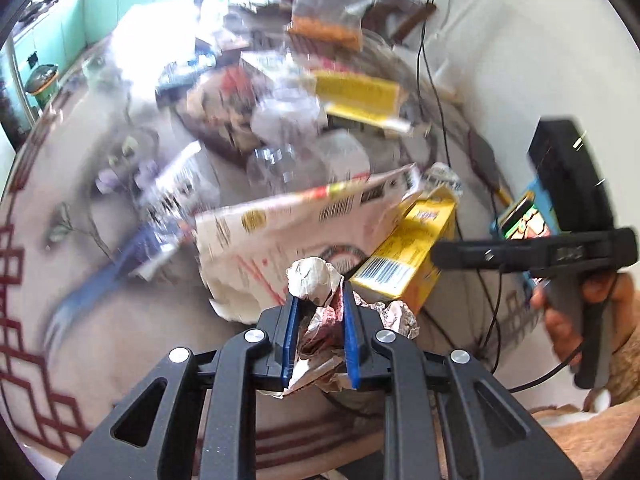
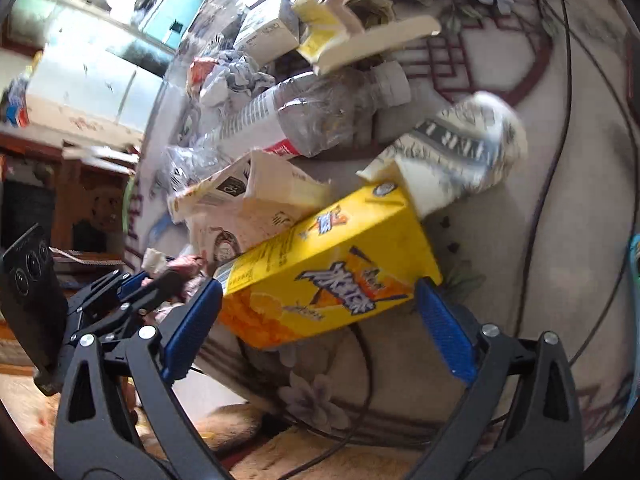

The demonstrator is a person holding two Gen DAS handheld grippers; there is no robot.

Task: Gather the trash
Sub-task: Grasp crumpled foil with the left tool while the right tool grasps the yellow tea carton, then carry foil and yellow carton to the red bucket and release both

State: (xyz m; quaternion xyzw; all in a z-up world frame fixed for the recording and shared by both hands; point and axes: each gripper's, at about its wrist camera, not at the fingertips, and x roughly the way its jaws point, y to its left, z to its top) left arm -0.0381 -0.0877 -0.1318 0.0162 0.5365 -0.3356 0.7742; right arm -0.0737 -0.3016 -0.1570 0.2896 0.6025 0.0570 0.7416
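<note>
Right wrist: tool (image 2: 318, 320) spread around yellow carton (image 2: 332, 276)

yellow carton (image 2: 328, 276), blue-padded jaws, floral-patterned cloth (image 2: 480, 360)

A lived-in home: patterned carpet (image 2: 500, 52), carved wooden furniture (image 2: 80, 184), household litter.

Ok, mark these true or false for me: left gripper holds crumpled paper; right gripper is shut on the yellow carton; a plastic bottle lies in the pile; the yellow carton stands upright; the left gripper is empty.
1. Left gripper holds crumpled paper: true.
2. Right gripper is shut on the yellow carton: false; it is open, fingers either side of the carton.
3. A plastic bottle lies in the pile: true.
4. The yellow carton stands upright: false; it lies tilted on its side.
5. The left gripper is empty: false; it is shut on the paper.
</note>
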